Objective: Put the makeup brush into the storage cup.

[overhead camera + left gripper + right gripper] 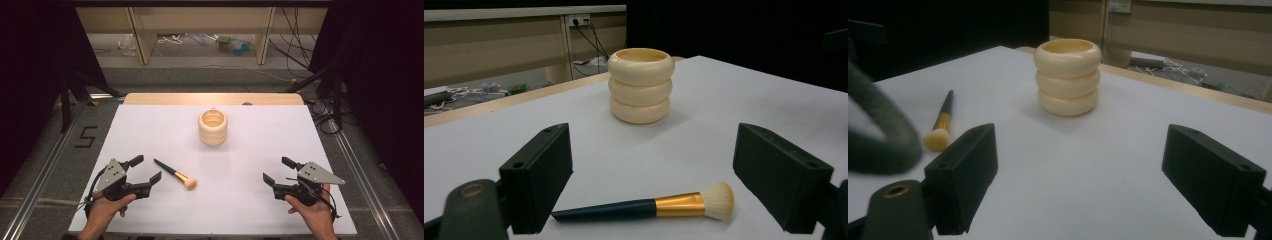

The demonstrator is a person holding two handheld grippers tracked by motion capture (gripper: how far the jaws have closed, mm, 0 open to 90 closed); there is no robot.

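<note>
A makeup brush [175,173] with a dark handle, gold ferrule and cream bristles lies flat on the white table [250,150], left of centre. A cream ribbed cup [213,127] stands upright at the table's middle back. My left gripper [148,168] rests at the near left, open, just left of the brush. In the left gripper view the brush [649,206] lies on the table just beyond the open jaws, with the cup [640,85] behind. My right gripper [276,170] sits open at the near right, holding nothing; its view shows the cup [1067,77] ahead and the brush [940,125] to the left.
The table's wooden far edge [212,98] borders a drop to the floor. Table legs and cables [295,55] lie beyond. Metal rails [45,170] run along both sides.
</note>
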